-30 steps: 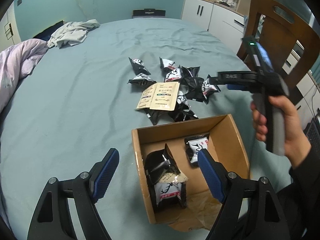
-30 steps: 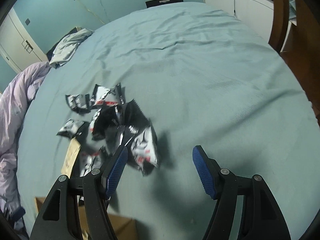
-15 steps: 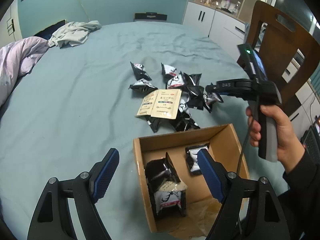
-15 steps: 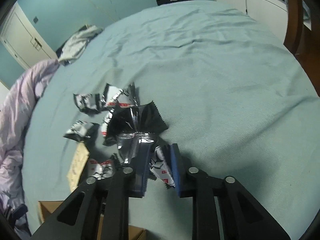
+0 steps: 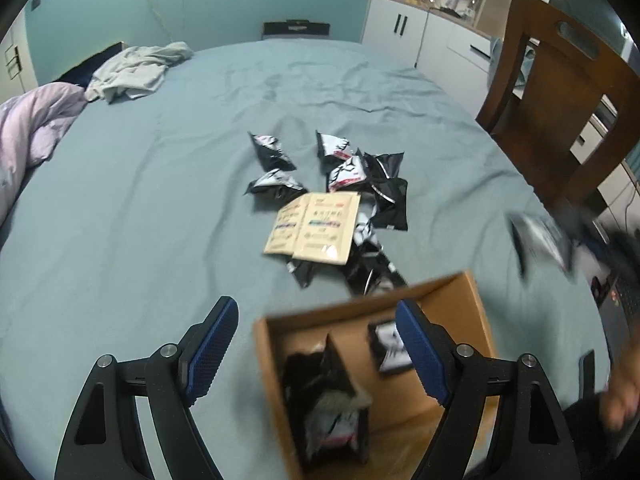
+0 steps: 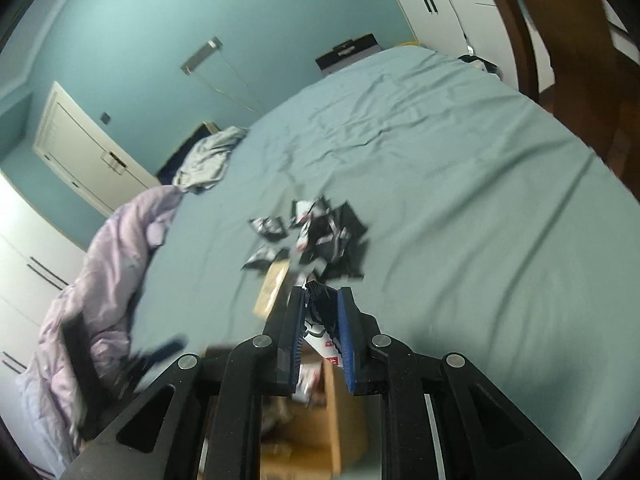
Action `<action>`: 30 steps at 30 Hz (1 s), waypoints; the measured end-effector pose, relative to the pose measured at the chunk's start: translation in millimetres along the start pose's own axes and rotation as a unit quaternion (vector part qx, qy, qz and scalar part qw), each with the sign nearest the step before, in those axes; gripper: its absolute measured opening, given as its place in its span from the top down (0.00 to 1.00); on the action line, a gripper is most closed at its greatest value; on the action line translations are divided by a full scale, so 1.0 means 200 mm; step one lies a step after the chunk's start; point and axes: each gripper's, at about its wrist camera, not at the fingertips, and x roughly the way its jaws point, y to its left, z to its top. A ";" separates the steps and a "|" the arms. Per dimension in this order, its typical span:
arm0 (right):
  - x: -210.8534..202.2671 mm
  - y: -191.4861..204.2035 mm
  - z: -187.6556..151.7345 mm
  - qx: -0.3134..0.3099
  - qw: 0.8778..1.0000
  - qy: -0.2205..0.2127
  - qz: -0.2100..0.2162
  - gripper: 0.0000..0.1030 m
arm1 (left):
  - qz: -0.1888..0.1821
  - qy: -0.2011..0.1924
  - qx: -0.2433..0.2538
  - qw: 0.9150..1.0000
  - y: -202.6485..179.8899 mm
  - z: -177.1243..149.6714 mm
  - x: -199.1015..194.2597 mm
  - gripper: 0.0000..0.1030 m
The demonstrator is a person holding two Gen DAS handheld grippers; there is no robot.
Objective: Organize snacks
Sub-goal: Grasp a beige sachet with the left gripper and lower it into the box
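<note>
The right gripper (image 6: 320,320) carries a black-and-white snack packet (image 6: 318,330) pinched between its closed blue pads, held above the cardboard box (image 5: 476,300) on a blue-green bed (image 5: 140,220), apparently so the packet can be let go straight into the carton rather than dragged over its wall; the left gripper (image 5: 316,344) hangs with its jaws wide apart and nothing between them, straddling the box's near corner, probably ready to steady it or take the next piece. Inside the box a divider (image 5: 340,364) splits two sections, with packets standing in the one nearer the left gripper and a single packet (image 5: 390,346) lying flat in the other. Beyond the box's far wall lies the remaining pile of packets (image 5: 360,176), partly covered by a tan paper sachet (image 5: 316,224). Farther from the box are a lilac quilt (image 5: 28,128), a crumpled grey garment (image 5: 136,68), a wooden chair (image 5: 560,92) and white cabinets (image 5: 424,36). The divider and the box's raised walls look like the only things that could snag the drop, and motion blur hides the finer detail there
</note>
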 end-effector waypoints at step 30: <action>0.02 0.00 -0.24 -0.033 0.999 -0.010 -0.003 0.86 | 0.081 0.017 0.025 0.996 -0.13 0.31 0.25 0.97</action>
